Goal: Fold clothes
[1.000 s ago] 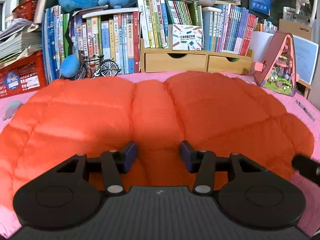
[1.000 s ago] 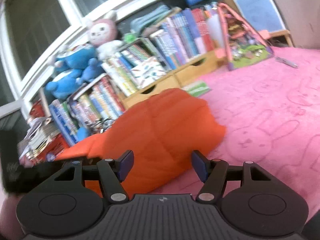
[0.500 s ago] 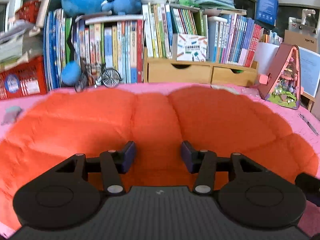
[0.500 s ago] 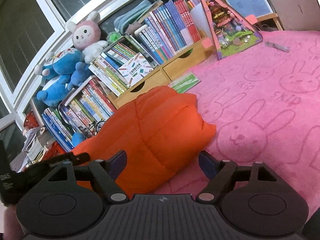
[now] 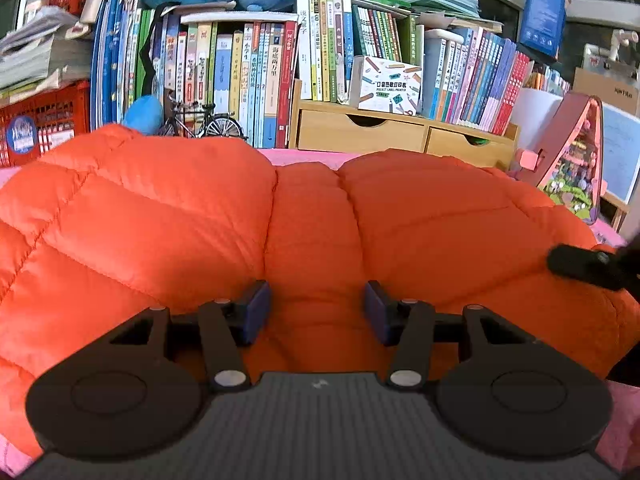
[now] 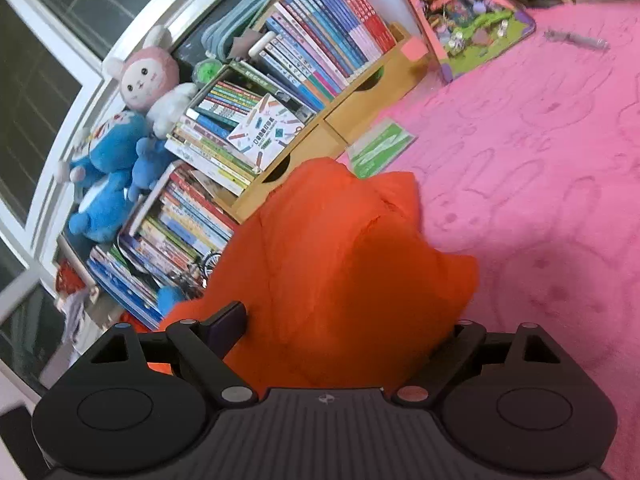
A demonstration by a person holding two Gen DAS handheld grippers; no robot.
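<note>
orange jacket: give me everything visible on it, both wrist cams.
The orange jacket is a puffy, quilted garment with stitched panels and a smooth, slightly shiny shell. It lies bunched in rounded lobes on the pink blanket, in front of the bookshelf. The left tongs stand apart with a padded fold between the pads, apparently not pinching. The right tongs are opening, straddling the jacket's near end. No zipper, collar or sleeve is identifiable.
</note>
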